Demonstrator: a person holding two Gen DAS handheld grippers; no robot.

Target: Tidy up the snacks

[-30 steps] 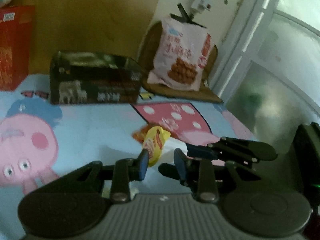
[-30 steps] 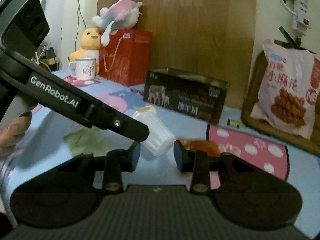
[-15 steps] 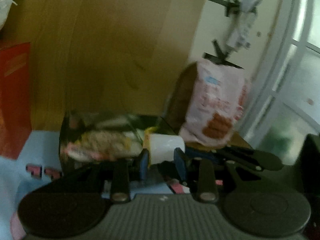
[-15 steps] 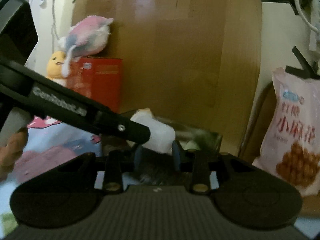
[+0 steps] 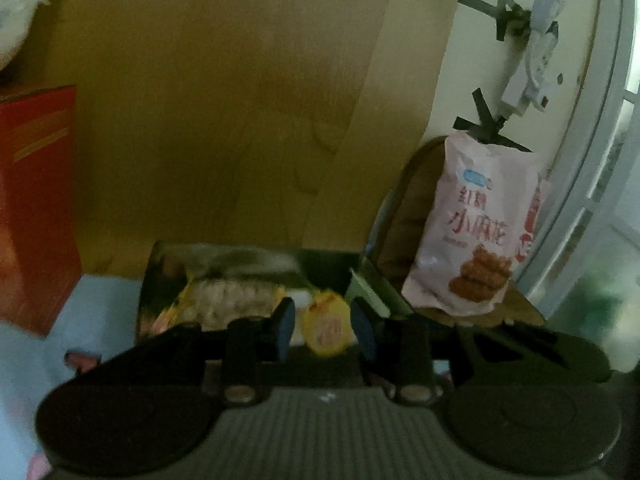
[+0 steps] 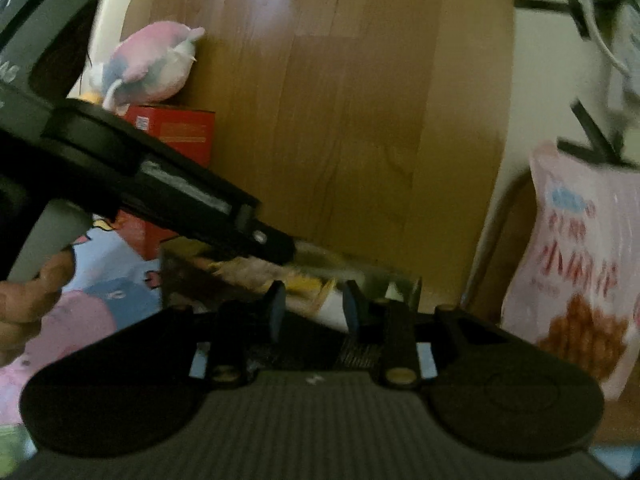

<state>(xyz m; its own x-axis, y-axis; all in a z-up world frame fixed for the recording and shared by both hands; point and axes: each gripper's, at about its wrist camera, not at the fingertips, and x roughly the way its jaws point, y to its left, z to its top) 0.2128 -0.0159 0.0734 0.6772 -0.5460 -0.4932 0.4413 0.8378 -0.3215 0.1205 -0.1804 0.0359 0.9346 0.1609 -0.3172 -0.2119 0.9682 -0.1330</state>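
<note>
Left gripper [image 5: 323,322] jaws just opened a bit, jelly cup [image 5: 325,325] between them over the box [image 5: 256,280]; right gripper [image 6: 311,309] jaws slightly spread, empty.

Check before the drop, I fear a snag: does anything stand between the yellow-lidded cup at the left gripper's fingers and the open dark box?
Nothing visible does; the cup is right at the open top of the dark box.

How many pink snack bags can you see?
1. The pink snack bag stands upright against the wall, right of the dark box of snacks. More bags may lie hidden inside that box.
</note>
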